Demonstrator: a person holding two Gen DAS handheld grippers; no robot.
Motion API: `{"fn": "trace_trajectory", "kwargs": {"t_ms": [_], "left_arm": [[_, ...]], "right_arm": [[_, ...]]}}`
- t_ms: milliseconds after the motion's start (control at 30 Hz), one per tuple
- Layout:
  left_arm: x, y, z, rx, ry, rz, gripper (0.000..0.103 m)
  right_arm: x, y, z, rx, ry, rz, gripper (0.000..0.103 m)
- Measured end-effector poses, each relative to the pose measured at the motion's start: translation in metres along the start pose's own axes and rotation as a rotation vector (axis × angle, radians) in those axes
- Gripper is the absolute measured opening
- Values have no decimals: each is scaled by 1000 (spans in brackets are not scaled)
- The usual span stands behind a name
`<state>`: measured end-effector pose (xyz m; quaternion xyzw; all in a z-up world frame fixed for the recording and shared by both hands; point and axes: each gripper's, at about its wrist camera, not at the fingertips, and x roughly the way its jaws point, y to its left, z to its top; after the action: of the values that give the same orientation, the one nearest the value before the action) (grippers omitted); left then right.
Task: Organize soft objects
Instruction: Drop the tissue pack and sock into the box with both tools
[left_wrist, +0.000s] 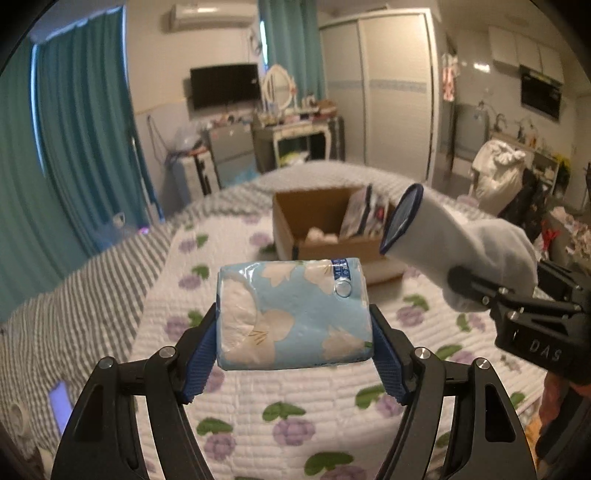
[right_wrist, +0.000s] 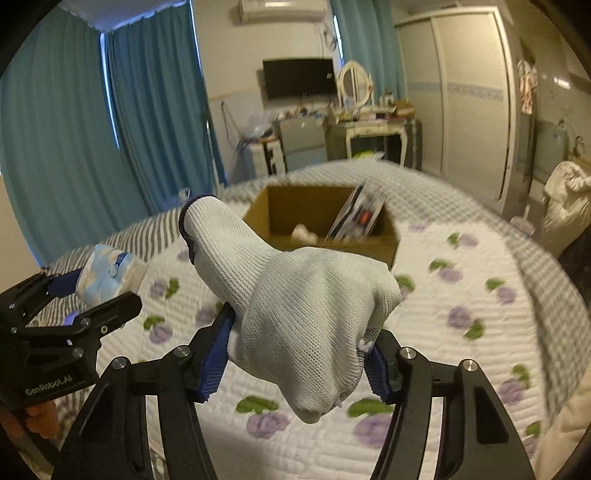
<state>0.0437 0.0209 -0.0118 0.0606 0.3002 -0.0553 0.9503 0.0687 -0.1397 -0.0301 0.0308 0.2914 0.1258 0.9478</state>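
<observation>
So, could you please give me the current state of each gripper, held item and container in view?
left gripper: shut on the tissue pack, held above the bed
tissue pack: clamped between both fingers, off the quilt
right gripper: shut on the white glove
white glove: bunched, cuff sticking up, lifted
cardboard box: open, on the bed, partly filled

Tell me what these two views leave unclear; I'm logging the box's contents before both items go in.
- Cardboard box floor: both views, hidden by its front wall.
- White lump inside: too small to identify.
- Printed packet: right wrist view, motion-blurred, unreadable.
- White glove: fingers bunched, count unclear.
- Tissue pack label: too small.
</observation>
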Motion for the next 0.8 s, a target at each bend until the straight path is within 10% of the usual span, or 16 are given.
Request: {"fn": "trace_trajectory", "kwargs": {"t_ms": [400, 800], "left_arm": [[39, -14, 78, 23, -107, -18, 73], [163, -1, 135, -27, -78, -32, 73]], "right_arm": [[-6, -16, 93, -26, -138, 13, 62], [118, -46, 162, 2, -77, 19, 61]]}}
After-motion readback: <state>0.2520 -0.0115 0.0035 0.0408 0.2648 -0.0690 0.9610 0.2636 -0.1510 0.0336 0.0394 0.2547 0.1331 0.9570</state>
